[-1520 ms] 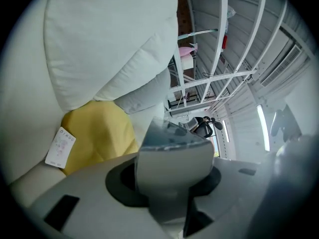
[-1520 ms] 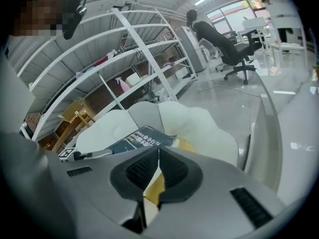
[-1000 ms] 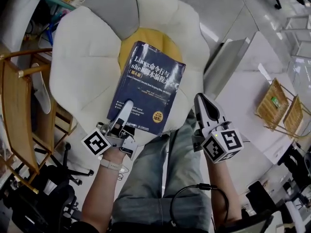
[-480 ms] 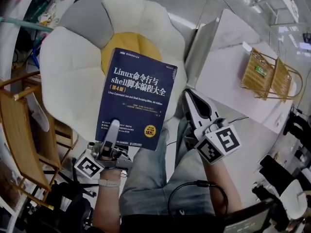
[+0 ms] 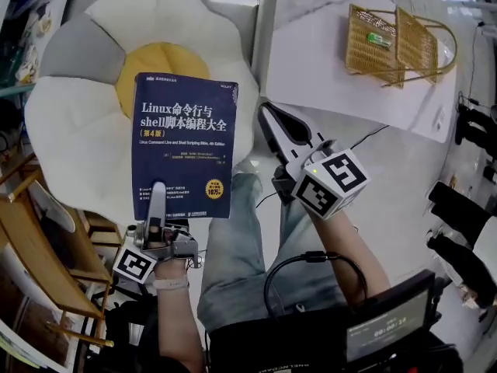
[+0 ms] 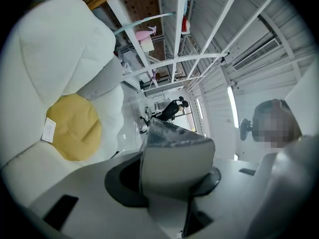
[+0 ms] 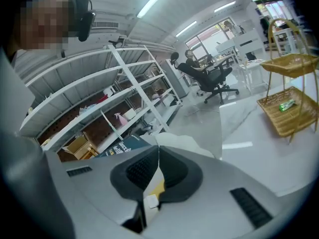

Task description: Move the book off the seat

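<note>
Jaws of the left gripper clamp the blue book by its lower edge, over the flower-shaped seat — right gripper alongside, pinched together, empty.

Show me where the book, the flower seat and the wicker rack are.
book [image 5: 182, 146], head view, middle of its blue cover.
flower seat [image 5: 70, 123], head view, left white petal.
wicker rack [image 5: 365, 61], head view, woven left tray.

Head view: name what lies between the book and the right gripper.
In the head view, only a strip of the white seat cushion shows between the book and the right gripper. Nothing else lies there.
</note>
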A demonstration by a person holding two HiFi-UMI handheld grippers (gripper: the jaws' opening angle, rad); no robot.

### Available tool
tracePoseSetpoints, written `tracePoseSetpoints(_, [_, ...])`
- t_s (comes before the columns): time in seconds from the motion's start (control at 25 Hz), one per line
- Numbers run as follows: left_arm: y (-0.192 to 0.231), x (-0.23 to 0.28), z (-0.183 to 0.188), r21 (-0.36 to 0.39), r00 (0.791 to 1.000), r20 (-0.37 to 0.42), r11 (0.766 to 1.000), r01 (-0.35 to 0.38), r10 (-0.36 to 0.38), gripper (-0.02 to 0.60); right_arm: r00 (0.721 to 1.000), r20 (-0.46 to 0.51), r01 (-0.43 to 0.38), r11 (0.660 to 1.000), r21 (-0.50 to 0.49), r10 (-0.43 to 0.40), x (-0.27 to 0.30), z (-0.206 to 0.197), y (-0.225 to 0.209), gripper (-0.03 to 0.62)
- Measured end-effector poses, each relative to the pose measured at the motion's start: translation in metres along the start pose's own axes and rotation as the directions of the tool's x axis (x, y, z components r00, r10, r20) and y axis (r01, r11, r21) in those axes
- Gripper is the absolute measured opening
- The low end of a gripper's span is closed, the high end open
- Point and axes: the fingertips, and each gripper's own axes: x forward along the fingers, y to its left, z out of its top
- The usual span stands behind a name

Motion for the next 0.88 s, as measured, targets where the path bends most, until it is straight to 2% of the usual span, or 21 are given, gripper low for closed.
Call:
tracePoseSetpoints(0.08, [0.001,-0.004,-0.001,0.004,0.999,0.037,1.0,0.002,-0.003,0.167,0.999,0.003,-0.043,0.999,-0.029,0.043,0.004,0.005,0.009,0.014])
tracePoseSetpoints(0.16, [0.001,-0.006,-0.001,0.004,0.999,0.041,1.0,-0.01,0.01,0.167,0.998,0.002,-0.062,0.998,-0.032,0.062,0.006,0.005,0.015,0.014])
tracePoseSetpoints(0.56, [0.014,0.002,-0.004,-0.054,0.998,0.021,0.997,-0.063,0.064,0.167,0.999,0.019,-0.037,0.999,0.007,0.037,-0.002,0.003,0.005,0.014])
tracePoseSetpoints(0.88, [0.025,-0.004,-0.003,-0.093,0.994,0.065,0.993,-0.077,0.083,0.169,0.999,0.008,-0.053,0.999,0.009,0.053,-0.014,-0.01,0.011,0.014])
